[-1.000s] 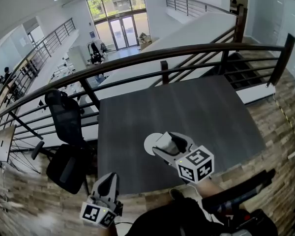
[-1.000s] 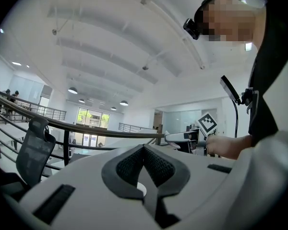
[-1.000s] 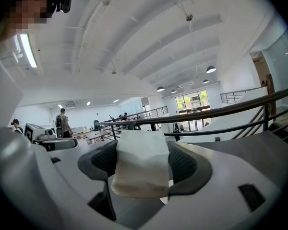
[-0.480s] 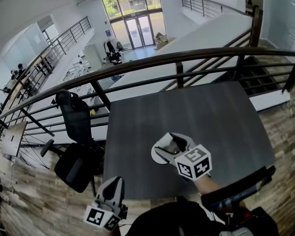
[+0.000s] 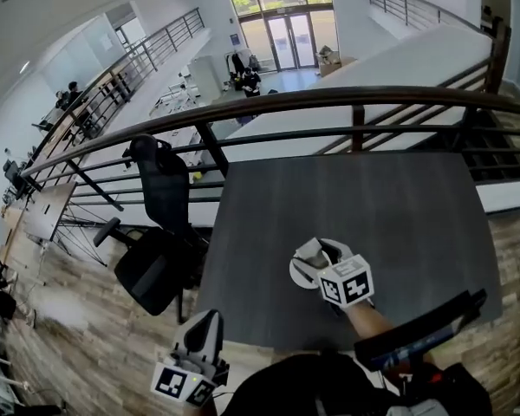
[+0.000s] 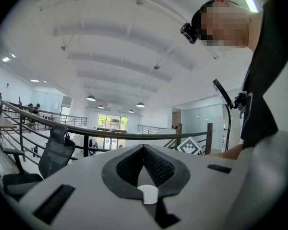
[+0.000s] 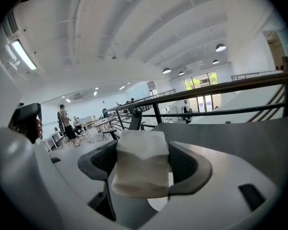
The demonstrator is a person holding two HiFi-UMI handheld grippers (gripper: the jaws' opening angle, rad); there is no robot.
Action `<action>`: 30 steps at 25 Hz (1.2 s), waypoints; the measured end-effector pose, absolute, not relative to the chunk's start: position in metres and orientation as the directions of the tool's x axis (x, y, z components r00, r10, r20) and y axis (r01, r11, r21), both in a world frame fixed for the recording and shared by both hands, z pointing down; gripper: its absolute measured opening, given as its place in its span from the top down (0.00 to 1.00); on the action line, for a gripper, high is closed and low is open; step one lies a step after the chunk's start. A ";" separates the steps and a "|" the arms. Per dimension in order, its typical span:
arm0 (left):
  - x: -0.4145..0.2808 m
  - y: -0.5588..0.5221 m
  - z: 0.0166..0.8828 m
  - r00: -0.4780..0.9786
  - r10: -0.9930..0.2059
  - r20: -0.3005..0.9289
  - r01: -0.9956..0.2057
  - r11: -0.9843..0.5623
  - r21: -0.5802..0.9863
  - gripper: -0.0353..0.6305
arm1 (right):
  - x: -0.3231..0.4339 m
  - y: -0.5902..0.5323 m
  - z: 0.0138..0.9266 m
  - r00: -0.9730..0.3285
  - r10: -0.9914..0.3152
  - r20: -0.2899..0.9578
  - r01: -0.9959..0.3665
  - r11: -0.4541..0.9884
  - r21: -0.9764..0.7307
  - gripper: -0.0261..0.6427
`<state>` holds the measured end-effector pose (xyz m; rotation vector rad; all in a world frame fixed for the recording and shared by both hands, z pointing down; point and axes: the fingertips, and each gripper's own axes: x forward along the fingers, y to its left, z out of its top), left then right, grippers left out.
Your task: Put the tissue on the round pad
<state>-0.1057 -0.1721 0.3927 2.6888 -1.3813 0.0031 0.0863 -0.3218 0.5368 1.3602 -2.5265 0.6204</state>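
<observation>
the tissue (image 7: 140,169) is not yet on the pad (image 5: 295,273). it is clamped between the jaws of the right gripper (image 5: 319,255), a folded white wad standing upright in the grip. in the head view that gripper hangs right over the pad, covering most of it, so the carry looks close to done. lowering and letting go are left. whether the tissue touches the pad, i cannot tell. the left gripper (image 5: 204,326) has its jaws pressed together on nothing and is held off the near edge of the counter (image 5: 373,189), taking no part.

the counter is dark grey and matte, with only the pad on it. behind it runs a dark railing (image 5: 329,98), a black office chair (image 5: 160,198) beside it, plank flooring around, and an open hall with desks below.
</observation>
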 end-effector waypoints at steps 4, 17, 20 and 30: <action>-0.108 -0.170 0.391 0.543 -0.837 0.067 -0.838 -0.536 0.104 0.94 | 0.086 -0.333 0.579 -0.558 -0.704 0.439 -0.830 0.488 -0.271 0.46; -0.109 -0.153 0.394 0.432 -0.895 0.109 -0.900 -0.422 0.104 0.94 | 0.086 -0.344 0.682 -0.537 -0.575 0.618 -0.824 0.514 -0.239 0.46; -0.109 -0.145 0.394 0.403 -0.906 0.127 -0.914 -0.392 0.104 0.94 | 0.092 -0.343 0.704 -0.515 -0.542 0.664 -0.829 0.512 -0.225 0.46; -0.117 -0.123 0.400 0.317 -0.934 0.163 -0.947 -0.302 0.109 0.94 | 0.080 -0.343 0.747 -0.525 -0.463 0.714 -0.803 0.546 -0.237 0.46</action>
